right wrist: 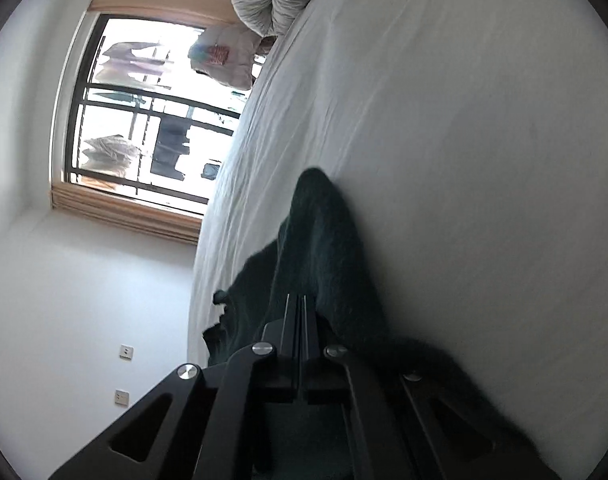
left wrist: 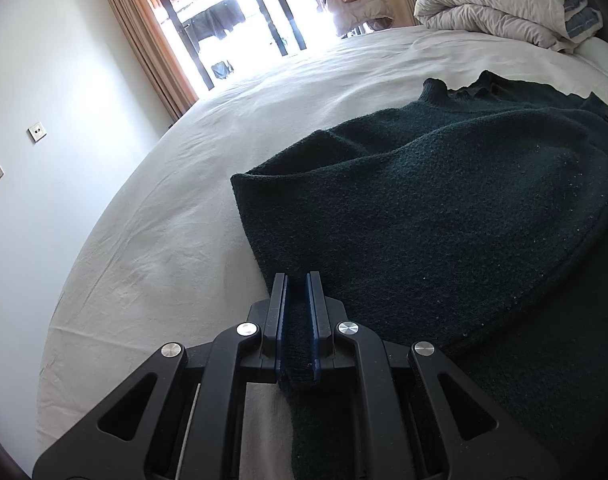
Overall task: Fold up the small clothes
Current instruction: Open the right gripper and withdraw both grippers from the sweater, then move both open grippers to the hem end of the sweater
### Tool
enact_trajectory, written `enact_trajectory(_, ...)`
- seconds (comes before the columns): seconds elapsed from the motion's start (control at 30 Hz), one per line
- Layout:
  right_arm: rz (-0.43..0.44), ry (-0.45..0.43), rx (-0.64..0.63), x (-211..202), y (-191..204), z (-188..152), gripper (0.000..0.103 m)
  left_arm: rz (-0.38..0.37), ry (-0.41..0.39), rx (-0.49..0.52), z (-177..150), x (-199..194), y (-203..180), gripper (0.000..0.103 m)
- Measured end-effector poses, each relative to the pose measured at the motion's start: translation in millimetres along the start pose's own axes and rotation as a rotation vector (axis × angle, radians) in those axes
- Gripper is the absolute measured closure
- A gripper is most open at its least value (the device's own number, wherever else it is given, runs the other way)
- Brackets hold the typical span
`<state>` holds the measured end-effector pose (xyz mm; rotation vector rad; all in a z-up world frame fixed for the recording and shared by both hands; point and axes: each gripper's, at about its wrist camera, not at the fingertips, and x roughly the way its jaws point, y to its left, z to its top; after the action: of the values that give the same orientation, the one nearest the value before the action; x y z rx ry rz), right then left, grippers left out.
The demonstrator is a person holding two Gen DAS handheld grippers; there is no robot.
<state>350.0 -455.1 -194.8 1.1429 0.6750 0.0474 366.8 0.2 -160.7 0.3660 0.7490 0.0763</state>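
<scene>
A dark green knit sweater (left wrist: pixel 444 216) lies partly folded on the white bed (left wrist: pixel 175 216), its neck toward the far side. My left gripper (left wrist: pixel 297 280) is shut on an edge of the sweater at the near side, the knit pinched between its blue pads. In the right wrist view, rolled sideways, my right gripper (right wrist: pixel 301 300) is shut on another part of the sweater (right wrist: pixel 320 236), which drapes from its jaws against the bed sheet (right wrist: pixel 464 140).
A rolled white duvet (left wrist: pixel 504 4) with a purple pillow lies at the bed's far right. A bright window with tan curtains (left wrist: pixel 151 40) and hanging laundry is beyond the bed. A white wall with sockets (left wrist: pixel 36 132) runs along the left.
</scene>
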Motion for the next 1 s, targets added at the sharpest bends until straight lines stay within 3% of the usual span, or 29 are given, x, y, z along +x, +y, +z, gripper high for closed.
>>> enact_trajectory(0.03,-0.042,-0.023,-0.025,-4.3,0.1,0.8,0.103,0.002,0.0,0.0,-0.1,0.1,-0.2,0.095)
enact_trajectory(0.1,-0.032,-0.007,-0.002,-8.7,-8.8,-1.2,0.103,0.005,0.001,0.003,0.0,-0.4,-0.6,0.095)
enact_trajectory(0.2,-0.125,0.011,-0.119,-29.5,1.0,-16.5,0.103,-0.003,0.007,0.003,1.8,-1.8,1.2,0.095)
enact_trajectory(0.23,-0.139,0.009,-0.151,-41.6,2.3,-22.9,0.098,-0.013,0.01,-0.004,2.6,-3.5,4.2,0.094)
enact_trajectory(0.27,-0.148,0.005,-0.166,-53.4,1.6,-28.2,0.091,-0.022,0.011,-0.013,3.2,-5.0,7.5,0.094)
enact_trajectory(0.3,-0.192,-0.006,-0.181,-69.1,0.0,-33.4,0.066,-0.039,0.012,-0.03,3.1,-8.9,12.1,0.093)
enact_trajectory(0.33,-0.2,-0.027,-0.199,-85.8,1.1,-38.5,0.052,-0.062,0.015,-0.057,1.4,-15.3,17.9,0.09)
enact_trajectory(0.43,-0.268,-0.087,-0.268,-137.6,4.3,-58.7,0.031,-0.112,0.003,-0.122,-8.9,-44.0,32.4,0.077)
enact_trajectory(0.5,-0.242,-0.101,-0.317,-169.5,9.5,-76.6,0.03,-0.149,-0.04,-0.143,-18.7,-71.9,36.7,0.051)
enact_trajectory(0.53,-0.227,-0.086,-0.343,-179.8,15.1,-85.3,0.03,-0.168,-0.077,-0.143,-26.3,-92.7,35.4,0.022)
enact_trajectory(0.57,-0.219,-0.071,-0.381,-188.7,22.5,-96.7,0.03,-0.185,-0.112,-0.135,-33.6,-110.7,32.5,0.01)
enact_trajectory(0.77,-0.175,0.018,-0.568,-221.0,52.8,-177.1,0.028,-0.311,-0.236,0.003,-88.0,-210.7,-5.0,0.009)
enact_trajectory(1.0,-0.258,0.051,-0.778,-235.3,73.1,-242.6,0.027,-0.287,-0.306,0.331,-177.6,-280.4,-54.2,0.007)
